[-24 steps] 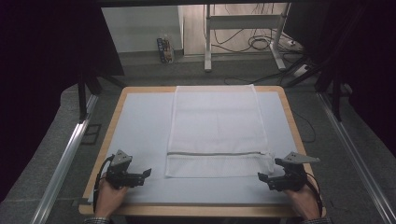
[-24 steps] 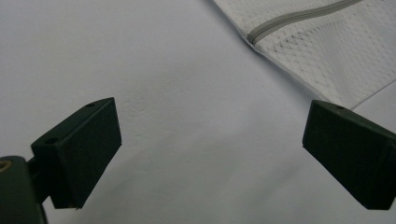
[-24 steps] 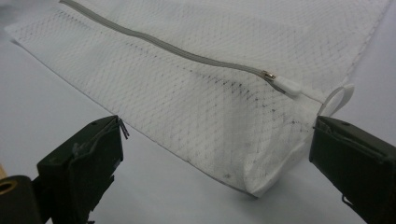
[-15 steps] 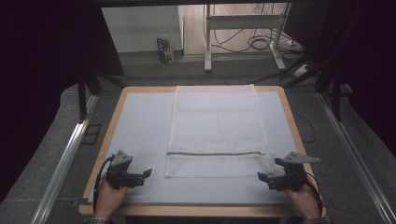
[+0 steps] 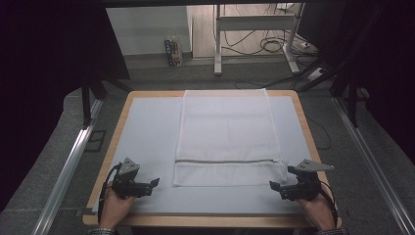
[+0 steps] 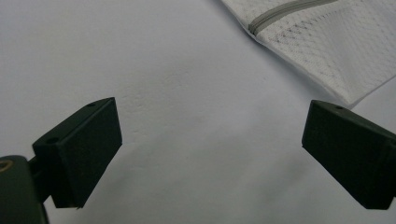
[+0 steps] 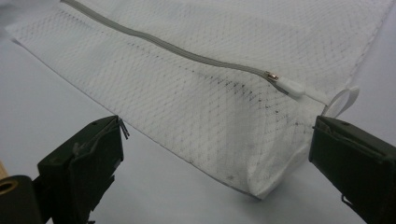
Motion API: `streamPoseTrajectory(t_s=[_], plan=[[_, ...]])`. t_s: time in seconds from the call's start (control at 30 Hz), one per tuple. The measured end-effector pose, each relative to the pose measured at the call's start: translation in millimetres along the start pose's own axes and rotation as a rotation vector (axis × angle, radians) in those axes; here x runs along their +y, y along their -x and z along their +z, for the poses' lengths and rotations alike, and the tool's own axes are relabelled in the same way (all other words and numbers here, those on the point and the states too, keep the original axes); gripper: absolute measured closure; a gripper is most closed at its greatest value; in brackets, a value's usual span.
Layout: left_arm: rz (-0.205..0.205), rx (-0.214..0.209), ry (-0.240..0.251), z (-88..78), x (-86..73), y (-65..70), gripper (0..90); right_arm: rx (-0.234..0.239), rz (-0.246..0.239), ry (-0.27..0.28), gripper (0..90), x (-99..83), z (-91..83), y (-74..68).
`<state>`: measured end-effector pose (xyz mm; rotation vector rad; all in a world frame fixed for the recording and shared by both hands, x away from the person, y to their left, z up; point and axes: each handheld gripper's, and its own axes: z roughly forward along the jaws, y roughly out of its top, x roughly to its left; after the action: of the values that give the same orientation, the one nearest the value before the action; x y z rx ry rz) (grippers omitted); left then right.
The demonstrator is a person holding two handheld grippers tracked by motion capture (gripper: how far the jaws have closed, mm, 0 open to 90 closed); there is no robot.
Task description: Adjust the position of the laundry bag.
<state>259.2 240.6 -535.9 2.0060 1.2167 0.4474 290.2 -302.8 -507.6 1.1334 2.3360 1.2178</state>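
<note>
White mesh bag (image 5: 226,137), flat, lengthwise on pale mat (image 5: 147,132) over wooden table (image 5: 122,117); grey zipper (image 5: 226,161) across its near part. Left gripper (image 5: 152,184) near bag's near-left corner, apart from it. Right gripper (image 5: 273,186) just beside near-right corner. Both hand-held, jaws spread, empty.

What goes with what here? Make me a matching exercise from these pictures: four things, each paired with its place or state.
Things:
1. mesh bag
2. zipper
3. left gripper
4. right gripper

Places or states:
A. grey, running across the bag near its close end
B. open, at the bag's near right corner
C. lying flat, down the middle of the table mat
D. open, over bare mat off the bag's near left corner

Pairs: 1-C, 2-A, 3-D, 4-B
</note>
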Motion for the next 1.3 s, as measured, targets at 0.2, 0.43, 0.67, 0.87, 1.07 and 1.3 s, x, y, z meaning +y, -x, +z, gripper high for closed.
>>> streamPoseTrajectory(t_s=[0.2, 0.43, 0.67, 0.87, 1.07, 1.3], plan=[[-0.004, -0.009, -0.005, 0.8, 0.8, 1.1, 5.2, -0.009, -0.019, -0.002, 2.7, 0.6, 0.8, -1.5], [0.01, -0.002, 0.001, 2.4, 7.4, 2.5, 5.9, -0.011, 0.01, 0.019, 2.7, 3.4, 3.3, -2.4], [0.012, -0.018, -0.004, 9.8, 17.6, 2.9, 6.0, -0.011, 0.01, 0.029, 2.4, 10.5, 9.9, -4.5], [-0.012, -0.067, 0.008, 19.1, 28.2, 5.7, 5.5, -0.009, 0.034, 0.045, 0.8, 19.9, 14.5, -4.0], [-0.018, -0.112, 0.016, 28.2, 40.6, 9.6, 3.4, 0.002, 0.067, 0.032, 6.0, 34.4, 19.0, -0.2], [0.024, -0.137, 0.007, 37.4, 54.9, 12.2, 7.7, -0.045, 0.036, -0.014, 11.9, 46.7, 26.4, 8.1]])
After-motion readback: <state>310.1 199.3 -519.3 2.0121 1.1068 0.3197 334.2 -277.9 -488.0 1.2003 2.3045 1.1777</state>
